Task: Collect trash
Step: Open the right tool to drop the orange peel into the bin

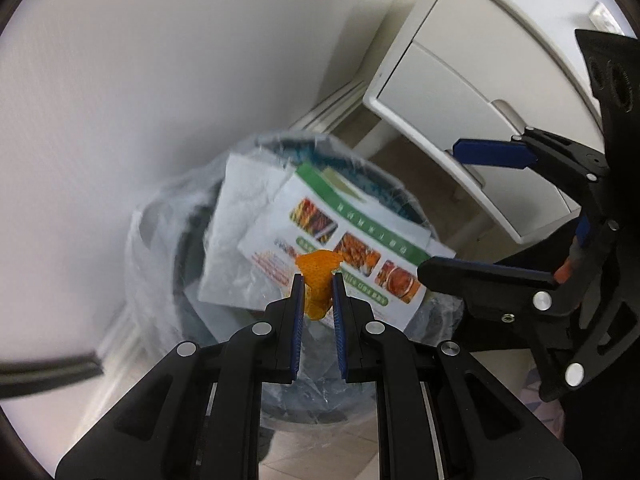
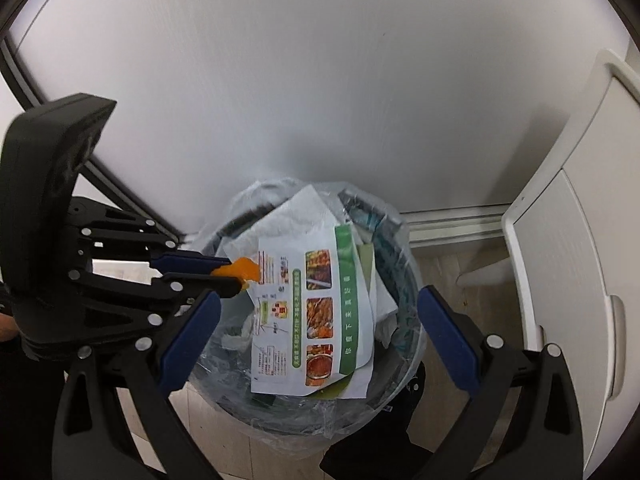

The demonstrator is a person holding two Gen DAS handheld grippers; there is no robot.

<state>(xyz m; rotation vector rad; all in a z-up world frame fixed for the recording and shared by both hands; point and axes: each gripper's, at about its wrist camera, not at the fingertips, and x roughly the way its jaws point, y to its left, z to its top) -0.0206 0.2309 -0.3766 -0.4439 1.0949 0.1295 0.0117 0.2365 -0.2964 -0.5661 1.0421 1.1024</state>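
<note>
A piece of orange peel (image 1: 320, 266) is pinched between the blue pads of my left gripper (image 1: 318, 278), which is shut on it right above the trash bin (image 1: 185, 248). The bin is round, lined with a clear plastic bag, and holds white paper and a flyer (image 1: 360, 216) with food photos and a green band. In the right wrist view the left gripper (image 2: 236, 271) comes in from the left with the peel (image 2: 249, 268) over the bin's (image 2: 404, 280) left edge. My right gripper (image 2: 320, 296) hangs wide open over the flyer (image 2: 316, 312), holding nothing; it also shows as the right gripper (image 1: 440, 208) beside the bin.
A white wall (image 2: 320, 80) stands directly behind the bin. A white cabinet (image 2: 560, 260) with a handle sits close on the right, raised on a leg over the pale tiled floor (image 2: 440, 268). A black cable (image 1: 48, 372) runs along the left.
</note>
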